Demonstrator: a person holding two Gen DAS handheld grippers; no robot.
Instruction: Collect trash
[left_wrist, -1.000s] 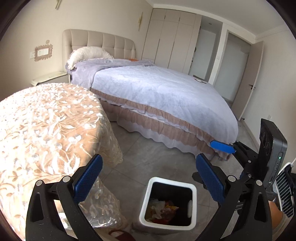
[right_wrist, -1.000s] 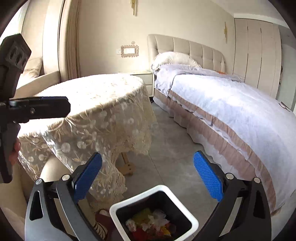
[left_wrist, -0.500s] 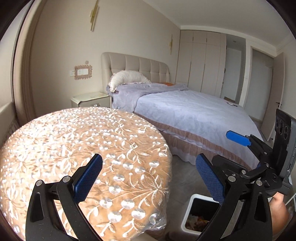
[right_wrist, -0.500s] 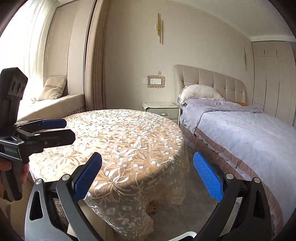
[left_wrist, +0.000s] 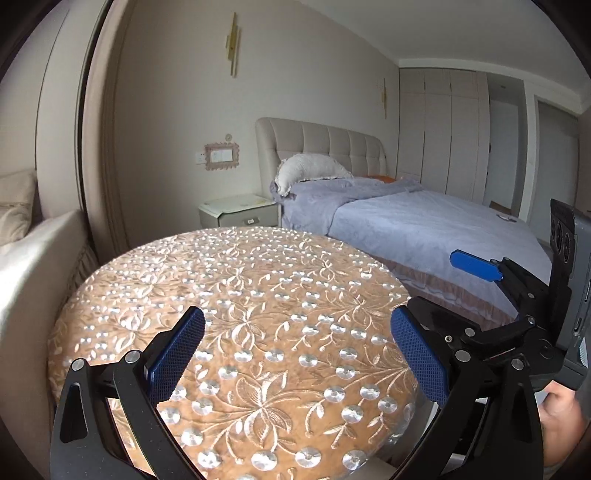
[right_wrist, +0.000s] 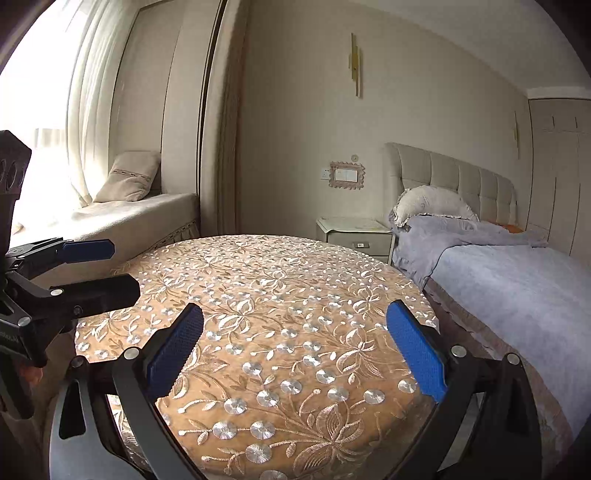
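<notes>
Both tongs are standing spread wide with nothing between their blue pads. The left gripper is hovering over the near edge of the round table, and the right gripper is hovering over the same table from a spot just to its right, the two tools side by side and apart. In the left wrist view the right gripper is showing at the right edge, jaws gaping, with a person's hand gripping its handle below. In the right wrist view the left gripper is showing at the left edge, likewise gaping.

The table is wearing a tan tablecloth embroidered with pale flowers and shiny round discs (the light is glinting off them). No trash is showing on the cloth in either view, and no bin is in sight; the floor below the table's near edge is hidden behind the gripper frames, so anything lying there cannot be told.

Beyond the table a nightstand is standing against the wall, just beside a bed with a padded headboard, a white pillow and a lilac cover. A small object is lying on the bed's far side, too small to identify. A framed wall switch is hanging above the nightstand. To the left a window seat is carrying a beige cushion beside a bright curtain. Pale wardrobes are lining the far wall.
</notes>
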